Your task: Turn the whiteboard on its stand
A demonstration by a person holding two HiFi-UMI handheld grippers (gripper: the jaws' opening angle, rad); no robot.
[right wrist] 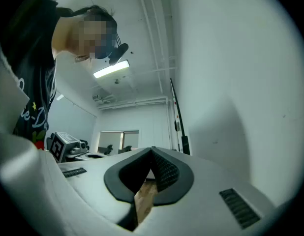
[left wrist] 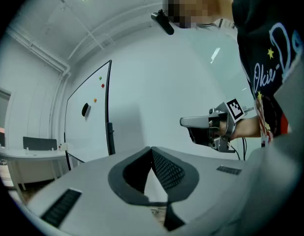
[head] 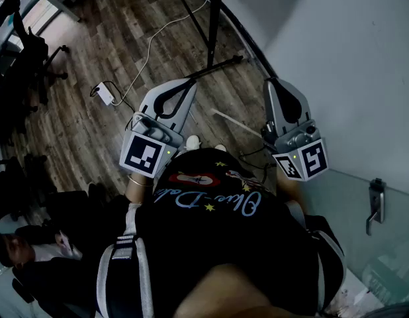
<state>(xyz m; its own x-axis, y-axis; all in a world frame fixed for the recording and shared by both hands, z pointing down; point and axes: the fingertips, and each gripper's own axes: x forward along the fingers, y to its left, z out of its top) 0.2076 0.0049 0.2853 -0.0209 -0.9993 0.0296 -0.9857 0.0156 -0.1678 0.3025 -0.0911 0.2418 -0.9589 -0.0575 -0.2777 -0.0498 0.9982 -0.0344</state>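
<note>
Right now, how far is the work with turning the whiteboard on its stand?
Nothing looks done yet. The white whiteboard with the black frame stands untouched, apart from both tongs. In hand: nothing; the left tongs and right tongs are shut and empty. Left: reach the frame, grip it, swing the board round.

Floor of brown wood-grain planks: matt, grain visible. Tall white whiteboard panel: smooth, faint sheen; its black frame edge matt. Left gripper and right gripper: smooth pale-grey plastic shells, black jaw linings finely cross-hatched. Grey metal door handle, dull sheen, on translucent glass pane.
</note>
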